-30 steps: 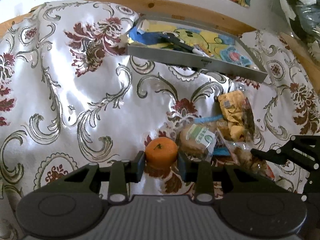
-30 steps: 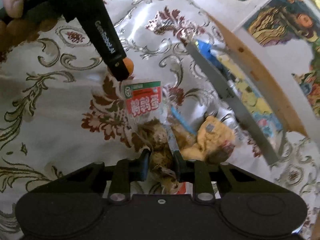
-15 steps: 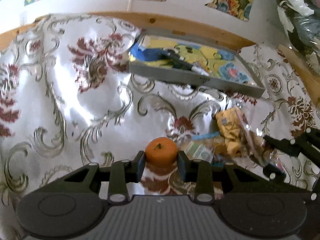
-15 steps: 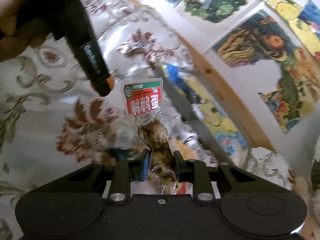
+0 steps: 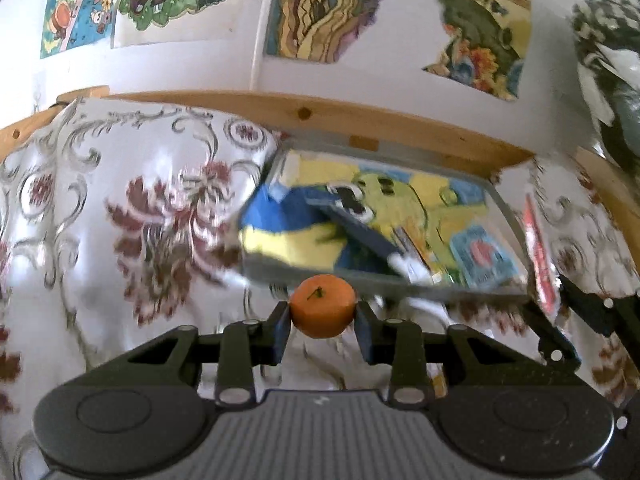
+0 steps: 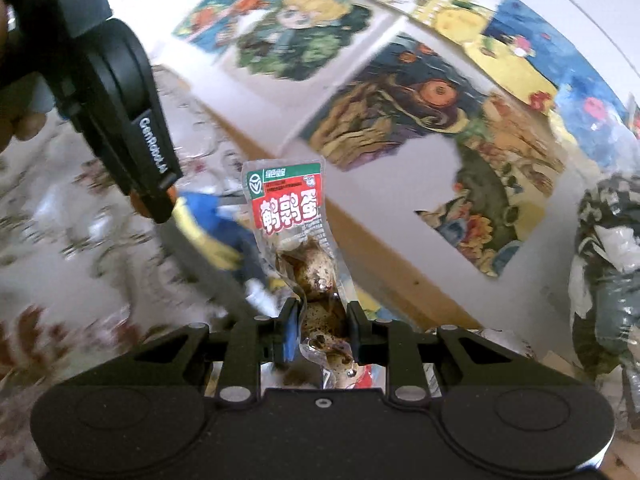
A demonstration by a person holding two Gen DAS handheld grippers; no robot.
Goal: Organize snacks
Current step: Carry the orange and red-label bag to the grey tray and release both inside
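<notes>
A small orange tangerine (image 5: 322, 305) with a green stem spot is held clear of the cloth, my left gripper (image 5: 322, 326) shut on it. Just beyond it lies the grey tray (image 5: 452, 289) with a yellow and blue cartoon lining. My right gripper (image 6: 322, 330) is shut on a clear packet of quail eggs (image 6: 298, 236) with a red and green label, which stands upright above the fingers. In the right wrist view the left gripper (image 6: 154, 200) shows at upper left, an orange edge of the tangerine beside it. The tray (image 6: 216, 276) is blurred behind the packet.
A shiny white cloth with dark red flowers (image 5: 160, 220) covers the table. A wooden rail (image 5: 360, 120) runs along its far edge under a wall of cartoon posters (image 5: 360, 8). Dark bags (image 6: 608, 264) pile up at the right. A hand (image 6: 22, 128) holds the left gripper's body.
Both grippers have lifted off the cloth and moved toward the tray, each keeping its load. The remaining snack packets have dropped out of view.
</notes>
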